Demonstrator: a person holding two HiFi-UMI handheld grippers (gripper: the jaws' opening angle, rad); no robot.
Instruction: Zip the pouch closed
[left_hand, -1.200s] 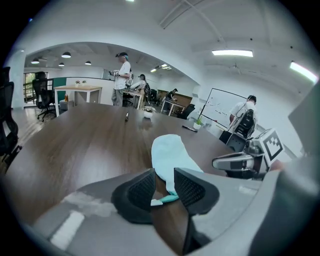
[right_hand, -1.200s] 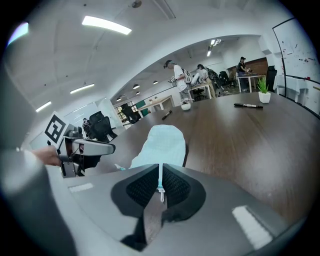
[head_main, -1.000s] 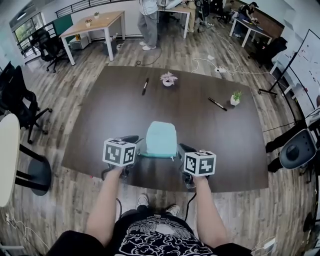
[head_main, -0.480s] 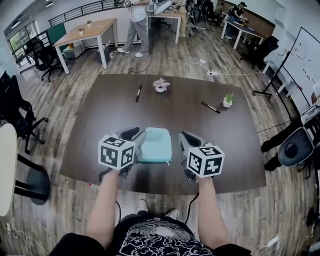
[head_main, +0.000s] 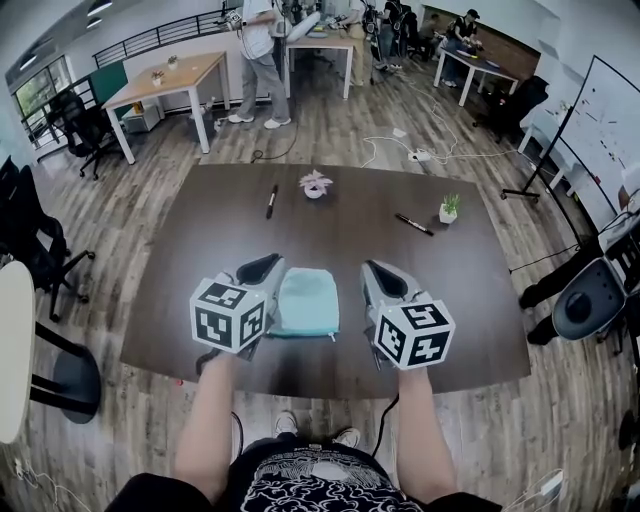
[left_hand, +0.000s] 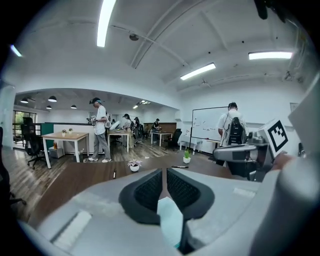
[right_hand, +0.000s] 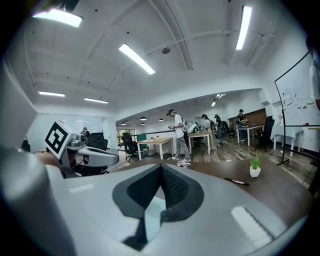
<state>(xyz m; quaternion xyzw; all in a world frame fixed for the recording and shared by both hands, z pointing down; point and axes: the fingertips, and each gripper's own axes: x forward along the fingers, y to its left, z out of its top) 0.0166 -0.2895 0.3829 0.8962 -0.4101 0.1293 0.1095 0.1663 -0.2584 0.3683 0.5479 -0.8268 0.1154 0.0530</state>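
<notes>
Seemingly the zipping is at or near its end: the teal pouch (head_main: 305, 300) sits on the dark table (head_main: 200, 230) at the centre of the head view, between the two grippers, though its zip is too small to read as closed. The left gripper (left_hand: 164, 175) has just been closing; its jaws stand a slit apart with nothing between the pad tips, only teal low in the gap behind them. The right gripper (right_hand: 160, 167) is pressed fully together and looks empty, with bare table between it and the pouch.

My table (head_main: 190, 270): teal pouch (head_main: 308, 300); beyond pouch, L to R: pen (head_main: 271, 200), pink plant (head_main: 314, 184), marker (head_main: 413, 224), green plant (head_main: 449, 208).
</notes>
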